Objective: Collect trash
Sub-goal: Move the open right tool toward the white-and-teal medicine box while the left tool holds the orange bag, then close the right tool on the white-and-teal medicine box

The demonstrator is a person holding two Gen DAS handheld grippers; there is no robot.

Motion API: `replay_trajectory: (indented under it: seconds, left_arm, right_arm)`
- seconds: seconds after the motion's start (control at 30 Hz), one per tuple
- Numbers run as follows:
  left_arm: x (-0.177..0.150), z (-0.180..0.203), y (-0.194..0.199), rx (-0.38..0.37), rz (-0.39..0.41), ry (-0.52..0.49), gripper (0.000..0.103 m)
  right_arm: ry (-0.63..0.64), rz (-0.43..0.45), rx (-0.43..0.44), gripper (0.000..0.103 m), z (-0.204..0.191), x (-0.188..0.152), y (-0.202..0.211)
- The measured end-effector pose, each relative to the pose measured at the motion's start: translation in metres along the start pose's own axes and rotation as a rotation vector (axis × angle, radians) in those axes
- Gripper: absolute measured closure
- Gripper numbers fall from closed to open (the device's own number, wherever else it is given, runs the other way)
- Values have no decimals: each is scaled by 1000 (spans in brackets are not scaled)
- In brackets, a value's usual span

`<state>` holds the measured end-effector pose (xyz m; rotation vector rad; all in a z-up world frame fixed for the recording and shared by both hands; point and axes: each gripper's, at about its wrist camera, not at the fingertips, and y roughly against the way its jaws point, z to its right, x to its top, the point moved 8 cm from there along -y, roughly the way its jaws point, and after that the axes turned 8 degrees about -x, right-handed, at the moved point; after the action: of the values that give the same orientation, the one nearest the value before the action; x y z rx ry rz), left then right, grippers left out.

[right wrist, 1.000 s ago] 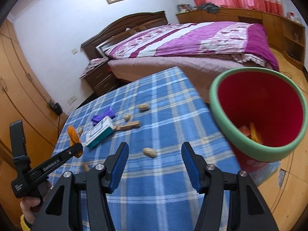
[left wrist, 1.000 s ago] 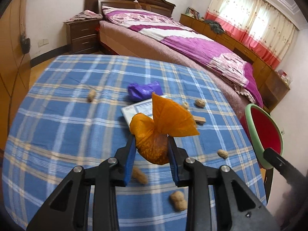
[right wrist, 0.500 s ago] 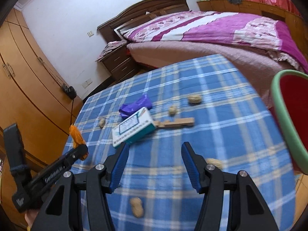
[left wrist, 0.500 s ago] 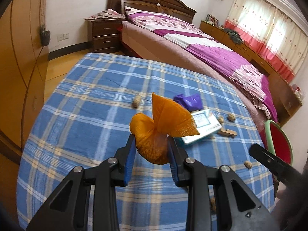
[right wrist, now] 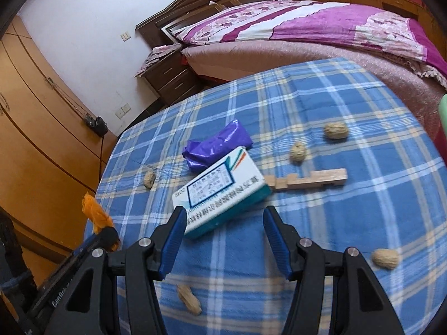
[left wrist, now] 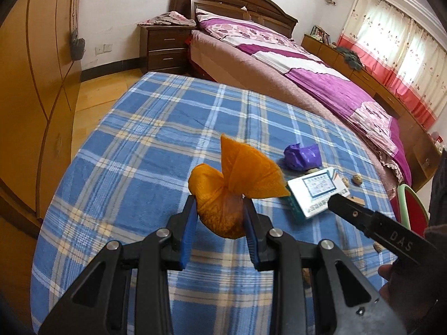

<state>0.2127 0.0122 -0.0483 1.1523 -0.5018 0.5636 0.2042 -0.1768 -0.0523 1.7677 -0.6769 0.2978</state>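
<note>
In the left wrist view, the left tongs point(left wrist: 219, 217) pinch an orange wrapper point(left wrist: 226, 184) above the desk point(left wrist: 134, 145), not yet binned. In the right wrist view, the right tongs point(right wrist: 222, 229) stand spread near a box point(right wrist: 220, 192); a purple bag point(right wrist: 216, 146) and nutshells point(right wrist: 297, 152) remain.

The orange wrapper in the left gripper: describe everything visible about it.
The orange wrapper is a thin, crinkled, slightly see-through film, twisted at a waist into two parts: a rounded bulging bundle below and a flared fan-shaped tail above. The left gripper is shut on the bundle, a blue pad pressing each side, holding it in the air above the checked tablecloth. The tail sticks up and to the right in the left wrist view. Nothing else touches it. From the right wrist view only its orange tail shows.
</note>
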Motion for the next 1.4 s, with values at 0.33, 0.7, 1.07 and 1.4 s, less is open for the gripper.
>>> replay_trajectory:
  seconds: [0.33,0.7,1.07,1.4]
  left_arm:
    - [-3,-7,-7,-10,-10,10,71]
    - [-5,-8,-11,-19,-17,14,71]
    - [-1,-17,-5,-8,0,34,71]
    - [6,-44,-1,25,20,91,71]
  right_arm:
    - [-83,-4,50,43,-12,7,-23]
    - [-47,53,4,91,-11,16,-18]
    - [10,27,-36,47,-24,11,-16]
    - [28,15,-171,28,-45,4,-33]
